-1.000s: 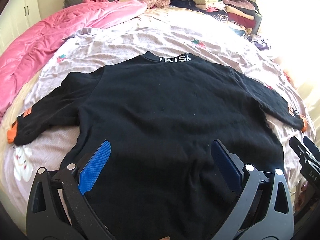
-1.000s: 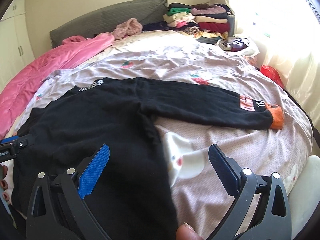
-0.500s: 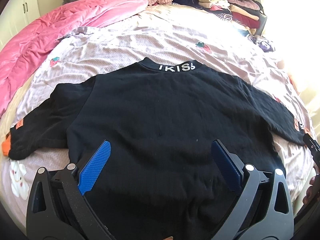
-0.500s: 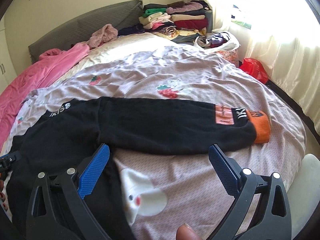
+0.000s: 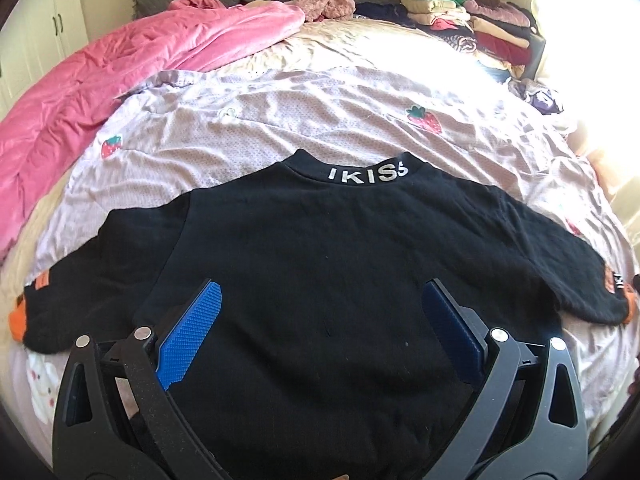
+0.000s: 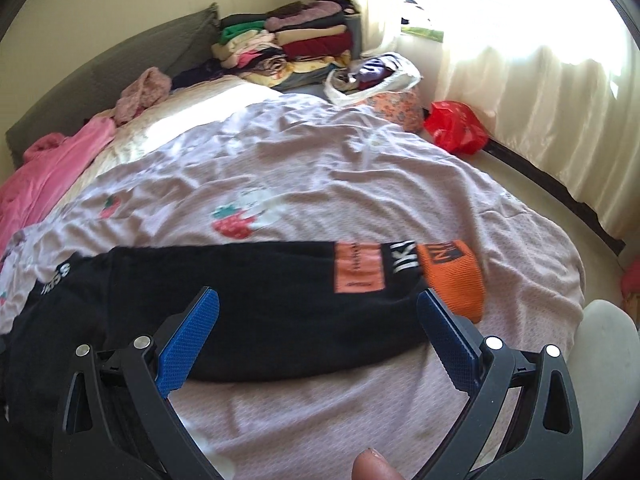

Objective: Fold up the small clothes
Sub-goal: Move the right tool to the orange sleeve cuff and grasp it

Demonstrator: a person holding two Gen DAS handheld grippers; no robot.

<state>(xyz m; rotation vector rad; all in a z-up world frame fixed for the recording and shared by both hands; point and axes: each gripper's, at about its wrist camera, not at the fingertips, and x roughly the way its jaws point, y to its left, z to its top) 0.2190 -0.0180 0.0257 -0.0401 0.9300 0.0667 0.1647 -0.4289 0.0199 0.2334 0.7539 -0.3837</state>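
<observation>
Lying flat, back up, on bed (image 5: 360, 120): black sweatshirt (image 5: 320, 272), sleeves spread. Looks soft, thick, limp, light; will sag and drag. Left gripper (image 5: 320, 332) over hem, right gripper (image 6: 316, 332) over sleeve; both fingers released, empty. Best hold: orange cuff (image 6: 452, 280).

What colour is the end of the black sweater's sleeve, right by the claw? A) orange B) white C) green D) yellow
A: the cuff at the end of the black sweater sleeve is bright orange, lying flat on the bedspread.
</observation>
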